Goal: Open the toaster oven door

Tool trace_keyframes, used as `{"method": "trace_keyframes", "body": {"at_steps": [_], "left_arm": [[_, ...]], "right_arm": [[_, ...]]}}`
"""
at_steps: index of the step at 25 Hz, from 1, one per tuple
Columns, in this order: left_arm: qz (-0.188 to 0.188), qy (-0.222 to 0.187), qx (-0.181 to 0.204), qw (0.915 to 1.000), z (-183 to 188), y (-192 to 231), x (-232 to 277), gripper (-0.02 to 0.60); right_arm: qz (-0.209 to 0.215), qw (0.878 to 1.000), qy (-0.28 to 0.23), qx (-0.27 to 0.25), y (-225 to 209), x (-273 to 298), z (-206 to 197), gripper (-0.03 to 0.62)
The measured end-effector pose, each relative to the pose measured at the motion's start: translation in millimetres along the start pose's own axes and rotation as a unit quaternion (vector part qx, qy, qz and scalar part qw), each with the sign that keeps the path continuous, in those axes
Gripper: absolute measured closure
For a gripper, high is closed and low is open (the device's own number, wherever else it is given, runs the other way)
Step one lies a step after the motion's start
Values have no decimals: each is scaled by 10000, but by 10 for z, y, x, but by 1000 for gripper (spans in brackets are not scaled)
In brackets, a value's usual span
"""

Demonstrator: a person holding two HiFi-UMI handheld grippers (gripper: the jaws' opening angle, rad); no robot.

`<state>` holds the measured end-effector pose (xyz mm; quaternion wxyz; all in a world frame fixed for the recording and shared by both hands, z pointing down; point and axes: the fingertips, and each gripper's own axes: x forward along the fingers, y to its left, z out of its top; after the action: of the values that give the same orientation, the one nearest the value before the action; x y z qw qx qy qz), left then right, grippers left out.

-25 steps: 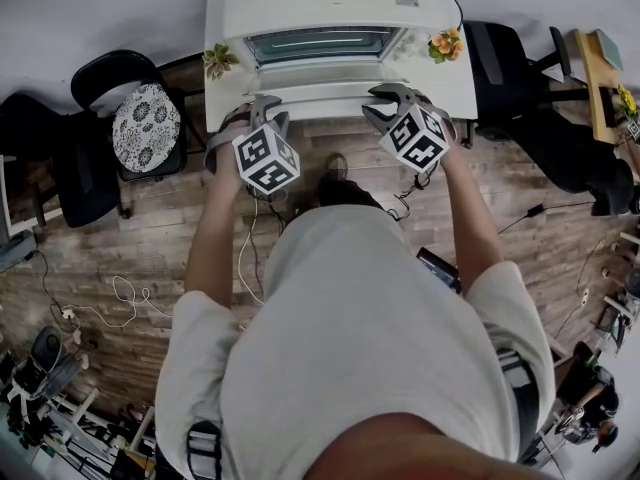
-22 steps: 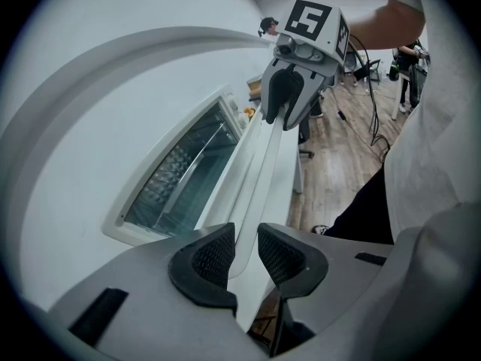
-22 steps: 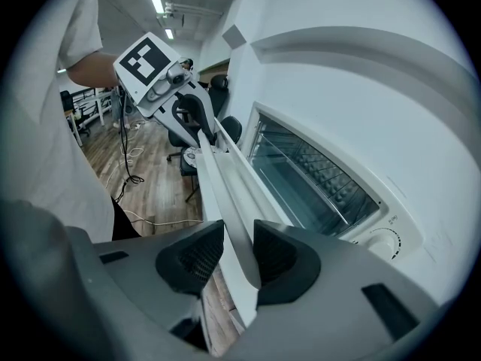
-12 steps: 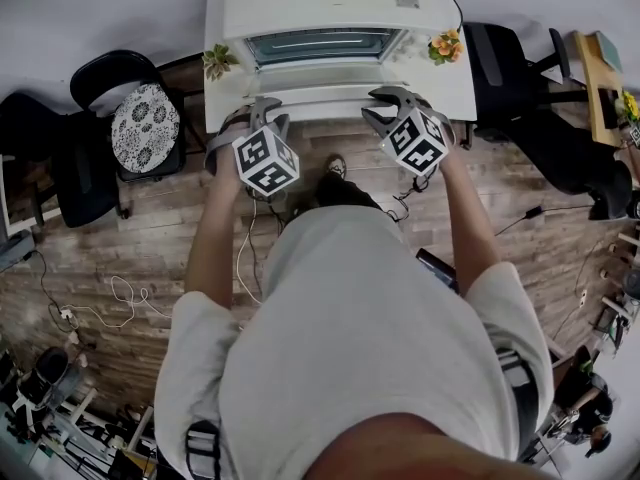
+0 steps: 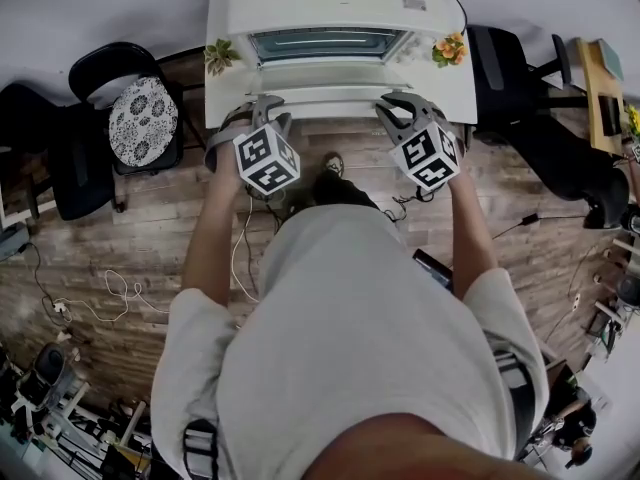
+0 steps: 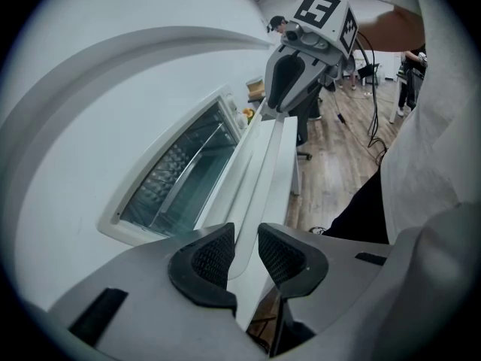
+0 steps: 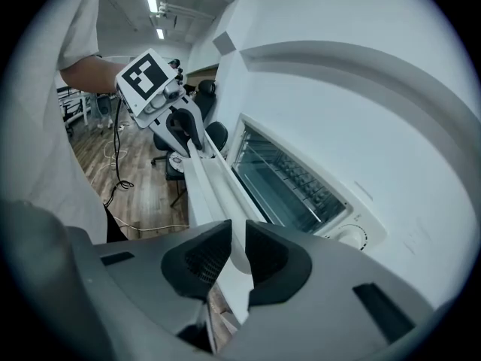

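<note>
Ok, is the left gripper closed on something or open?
Shut: the left gripper has both fingers pressed on the white handle bar.

Head view: rear of oven (image 5: 330,8) cut off by top edge. Grey label (image 5: 414,3) on it too small to read. Ends of handle (image 5: 330,92) covered by left gripper (image 5: 262,108) and right gripper (image 5: 396,106), whose jaws have just been closing on the handle. Person's torso (image 5: 350,348) blocks much of floor (image 5: 120,248).

Right gripper view: knob (image 7: 359,235) partly behind gripper body, markings unreadable.
</note>
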<state>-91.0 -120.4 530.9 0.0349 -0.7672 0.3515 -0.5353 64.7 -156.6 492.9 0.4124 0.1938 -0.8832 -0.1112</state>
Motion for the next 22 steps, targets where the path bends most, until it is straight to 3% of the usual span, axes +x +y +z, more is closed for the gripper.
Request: {"method": "trace_keyframes", "body": {"at_steps": [7,16,22], "left_arm": [[-26,-11,0,10000,-7,-11,8,474],[9,-43,-31,10000,9,-32,-10,474],[30,-71,-102,9999,1,-13,-3,471]], "right_arm": [[-553,9966,157,-594,-261,-164,85,534],[-548,9861,725,-1394,-248,98,-11,525],[-499,9874,691,-1333,-236,156,-2,540]]}}
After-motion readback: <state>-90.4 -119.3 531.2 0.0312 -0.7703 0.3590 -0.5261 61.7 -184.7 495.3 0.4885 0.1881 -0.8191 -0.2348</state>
